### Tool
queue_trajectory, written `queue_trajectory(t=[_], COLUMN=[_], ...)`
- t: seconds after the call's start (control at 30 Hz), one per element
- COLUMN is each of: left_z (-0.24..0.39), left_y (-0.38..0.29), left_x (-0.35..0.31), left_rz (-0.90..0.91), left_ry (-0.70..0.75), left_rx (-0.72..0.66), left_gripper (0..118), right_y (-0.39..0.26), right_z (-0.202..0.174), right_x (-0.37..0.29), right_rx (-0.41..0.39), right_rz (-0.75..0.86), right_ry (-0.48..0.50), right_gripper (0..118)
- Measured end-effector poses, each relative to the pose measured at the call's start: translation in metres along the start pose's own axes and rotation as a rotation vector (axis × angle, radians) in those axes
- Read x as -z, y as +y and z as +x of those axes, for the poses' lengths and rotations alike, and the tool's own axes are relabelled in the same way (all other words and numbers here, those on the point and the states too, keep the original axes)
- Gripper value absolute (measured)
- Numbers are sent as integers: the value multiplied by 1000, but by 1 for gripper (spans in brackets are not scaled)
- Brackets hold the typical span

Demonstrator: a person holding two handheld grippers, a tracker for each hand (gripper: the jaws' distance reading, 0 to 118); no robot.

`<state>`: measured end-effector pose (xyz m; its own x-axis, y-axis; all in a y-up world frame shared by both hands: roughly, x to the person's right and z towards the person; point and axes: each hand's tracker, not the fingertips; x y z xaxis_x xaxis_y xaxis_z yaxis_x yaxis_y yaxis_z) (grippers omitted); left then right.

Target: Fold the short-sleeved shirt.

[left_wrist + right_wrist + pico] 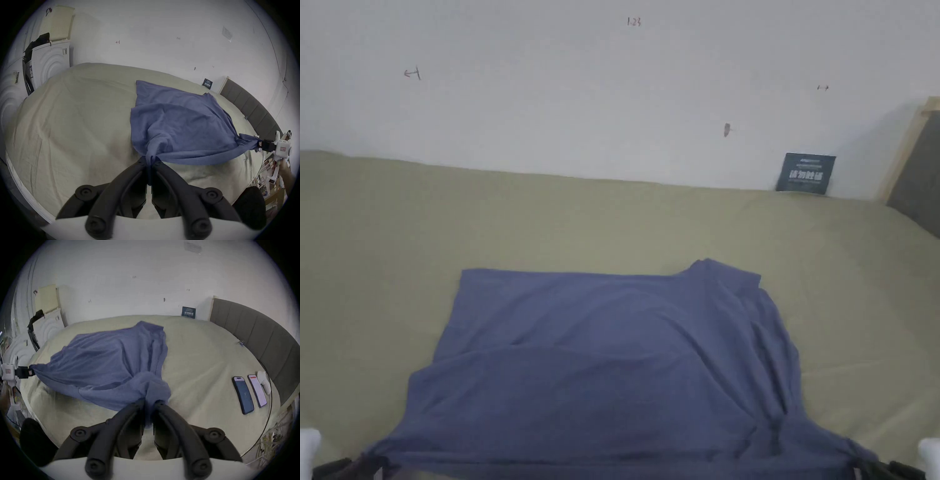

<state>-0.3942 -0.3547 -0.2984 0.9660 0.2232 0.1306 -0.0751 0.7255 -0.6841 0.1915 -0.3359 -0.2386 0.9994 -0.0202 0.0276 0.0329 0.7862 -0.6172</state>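
1. The bed (612, 212), covered in a pale olive sheet, is spreading across the middle of the head view, running back to the white wall (612, 81) along the top of the frame.
2. The grey padded headboard (259, 337) is curving down the right side of the right gripper view.
3. The blue short-sleeved shirt (612, 362) is lying on the bed in the lower centre of the head view, its far edge resting flat on the sheet and its near edge being stretched between my two tools along the bottom of the frame.
4. White foam packing pieces (48, 65) are standing at the upper left of the left gripper view, beside the bed.
5. I am holding my left hand-held gripper (150, 160) at the lower centre of the left gripper view, both jaws pinching a bunched corner of the shirt.
6. I am holding my right hand-held gripper (150, 401) at the lower centre of the right gripper view, its jaws likewise clamping a gathered corner of the shirt.
7. Two phones (243, 394) are lying side by side on the sheet at the right of the right gripper view, well apart from the shirt.
8. A small dark card (805, 173) is leaning against the wall at the upper right of the head view.
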Motion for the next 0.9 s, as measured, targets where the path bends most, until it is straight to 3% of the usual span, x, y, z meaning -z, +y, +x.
queue_trajectory(t=[0.37, 0.57, 0.8, 0.83, 0.87, 0.9], left_z=[-4, -14, -16, -15, -16, -18], left_y=[89, 123, 124, 123, 123, 123], left_x=[50, 111, 149, 150, 150, 148], left_rz=[-61, -187, -281, -277, -267, -264], left_ry=[-29, -15, -4, 5, 17, 38], left_rx=[31, 40, 65, 79, 78, 64], left_gripper=[5, 5, 8, 20, 45, 82], right_y=[70, 93, 89, 88, 87, 87], right_z=[3, 14, 19, 19, 19, 18], right_x=[61, 132, 180, 181, 180, 177], right_rx=[-3, 79, 115, 122, 133, 129], right_rz=[10, -109, -191, -185, -173, -158], right_ry=[-12, -25, -46, -40, -27, -32], right_gripper=[13, 13, 16, 28, 51, 90])
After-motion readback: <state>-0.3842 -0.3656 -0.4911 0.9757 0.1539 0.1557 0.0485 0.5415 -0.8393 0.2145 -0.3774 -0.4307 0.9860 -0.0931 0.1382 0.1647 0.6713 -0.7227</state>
